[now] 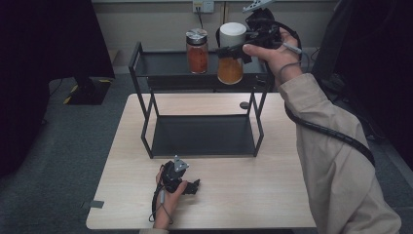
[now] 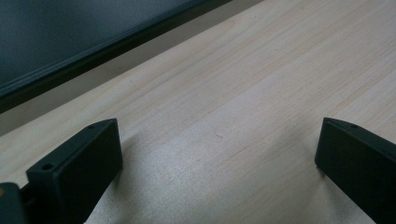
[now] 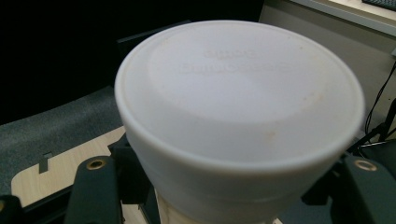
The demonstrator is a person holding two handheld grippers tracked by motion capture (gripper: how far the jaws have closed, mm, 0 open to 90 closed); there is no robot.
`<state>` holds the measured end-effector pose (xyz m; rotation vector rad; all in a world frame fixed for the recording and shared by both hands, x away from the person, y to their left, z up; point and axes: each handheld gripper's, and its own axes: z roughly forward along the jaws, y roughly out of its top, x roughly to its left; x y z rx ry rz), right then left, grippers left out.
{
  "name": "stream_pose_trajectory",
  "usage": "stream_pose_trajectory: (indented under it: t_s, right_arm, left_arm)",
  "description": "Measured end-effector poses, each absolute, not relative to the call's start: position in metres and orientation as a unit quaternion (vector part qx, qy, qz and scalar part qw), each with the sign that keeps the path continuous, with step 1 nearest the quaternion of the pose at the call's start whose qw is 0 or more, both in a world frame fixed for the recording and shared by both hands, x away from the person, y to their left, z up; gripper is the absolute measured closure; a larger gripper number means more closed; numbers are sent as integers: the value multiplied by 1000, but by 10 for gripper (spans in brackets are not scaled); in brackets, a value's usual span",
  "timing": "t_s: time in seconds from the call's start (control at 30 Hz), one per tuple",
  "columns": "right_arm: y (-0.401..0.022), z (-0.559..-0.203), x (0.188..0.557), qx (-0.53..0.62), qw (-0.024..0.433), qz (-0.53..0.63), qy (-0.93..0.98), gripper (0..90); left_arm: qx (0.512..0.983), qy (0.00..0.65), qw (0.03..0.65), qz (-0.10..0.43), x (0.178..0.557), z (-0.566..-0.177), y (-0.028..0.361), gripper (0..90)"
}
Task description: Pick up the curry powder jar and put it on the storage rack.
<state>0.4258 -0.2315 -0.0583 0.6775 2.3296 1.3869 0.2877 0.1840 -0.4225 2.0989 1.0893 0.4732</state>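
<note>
The right tongs (image 1: pixel 234 50) clamped a round glass jar of orange powder with a smooth white plastic lid (image 1: pixel 231 53), holding it in the air at the right end of the black metal rack's (image 1: pixel 141 87) top shelf. The left tongs (image 1: pixel 191 186) lay wide and empty on the pale wood-grain bench (image 1: pixel 243 195). The grip sat high, just under the lid, so the slick glass could have slipped or swung, by this reading. A second glass jar of red powder with a ridged silver lid (image 1: pixel 197 50) stood near on the shelf, and a careless sweep could have knocked it. The shelf's raised rim might also have caught the jar's base.
</note>
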Motion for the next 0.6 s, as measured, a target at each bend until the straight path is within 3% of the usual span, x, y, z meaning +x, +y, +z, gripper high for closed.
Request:
stream_pose_trajectory:
  t_s: [0.6]
  right_arm:
    - [-212, -43, 449, 257, 184, 481, 818, 353]
  left_arm:
    - [813, 422, 357, 183, 288, -422, 184, 0]
